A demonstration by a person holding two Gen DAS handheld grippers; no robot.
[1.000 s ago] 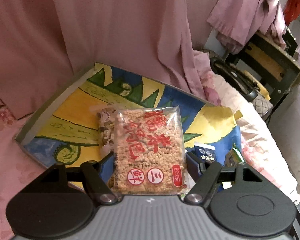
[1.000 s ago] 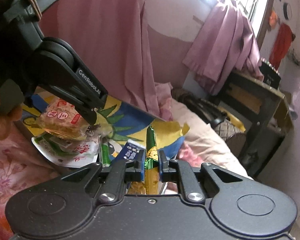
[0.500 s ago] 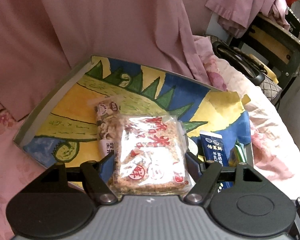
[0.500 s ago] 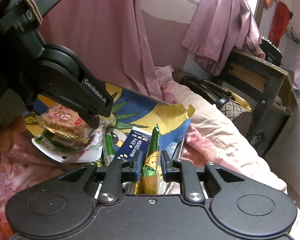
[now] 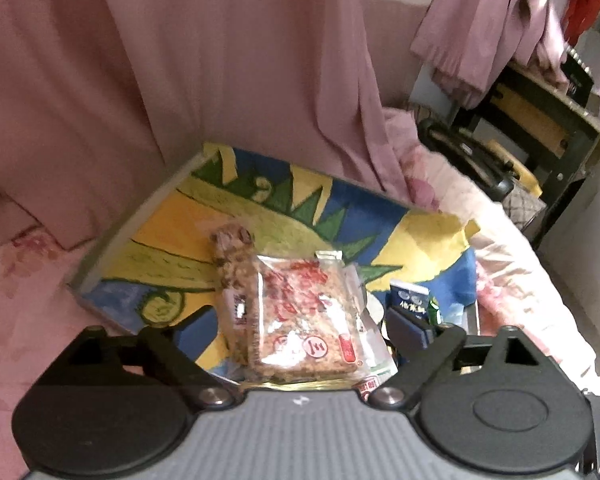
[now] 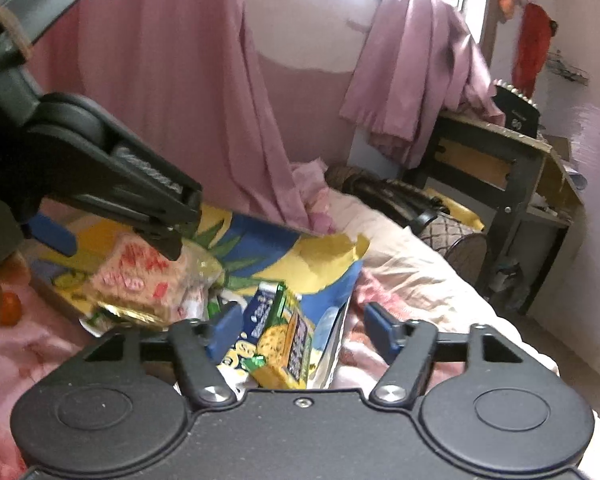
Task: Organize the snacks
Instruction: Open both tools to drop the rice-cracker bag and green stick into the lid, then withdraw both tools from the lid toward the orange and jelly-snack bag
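Because both grippers have their jaws opening with no pad pressing on a packet, the next move depends on which packet lies nearer which hand. Left gripper [image 5: 296,322]: the rice-cracker packet [image 5: 304,316] lies between its spread fingers, toward 12 o'clock from the jaws, resting on the painted board [image 5: 172,224] atop a second cereal packet [image 5: 234,264]; its long axis runs from 12 to 6 o'clock, in line with the fingers. Right gripper [image 6: 300,330]: the yellow snack bar [image 6: 286,350] lies loose between its jaws beside the blue carton [image 6: 262,308], tilted with its long axis from about 1 to 7 o'clock. From the right gripper the cracker stack sits at 10 o'clock, under the left gripper. Judgement: the left hand is nearer the crackers, the right nearer the bar and carton; each should regrasp across the short axis.
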